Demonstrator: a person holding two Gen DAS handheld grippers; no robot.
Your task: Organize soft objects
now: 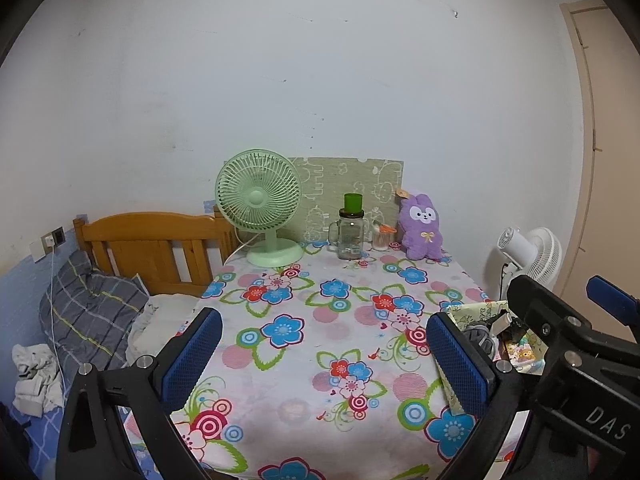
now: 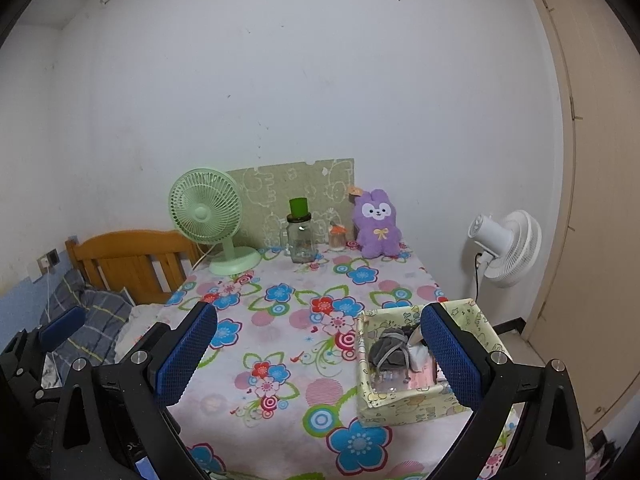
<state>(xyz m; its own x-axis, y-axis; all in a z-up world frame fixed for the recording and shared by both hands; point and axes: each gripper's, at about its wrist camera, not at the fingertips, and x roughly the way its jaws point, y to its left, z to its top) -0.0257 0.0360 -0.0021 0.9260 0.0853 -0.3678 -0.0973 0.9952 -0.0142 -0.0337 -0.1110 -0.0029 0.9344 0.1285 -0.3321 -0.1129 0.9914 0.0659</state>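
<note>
Left wrist view: left gripper (image 1: 324, 356) fingers spread wide, nothing between them, only the floral tablecloth (image 1: 320, 320). Purple plush rabbit (image 1: 421, 228) sits well ahead, past the right finger, by the wall.

Right wrist view: right gripper (image 2: 320, 354) fingers spread, empty. Fabric box (image 2: 400, 404) lies just inside the right finger; inside it, possibly a grey pouch (image 2: 390, 350). Rabbit far ahead, between the fingers.

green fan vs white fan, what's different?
The green fan stands on the flowered table on a round base; the white fan stands off the table, beside the door. The green one faces the cameras; the white one shows its back and motor housing. Both have round slatted grilles, and both are upright.
</note>
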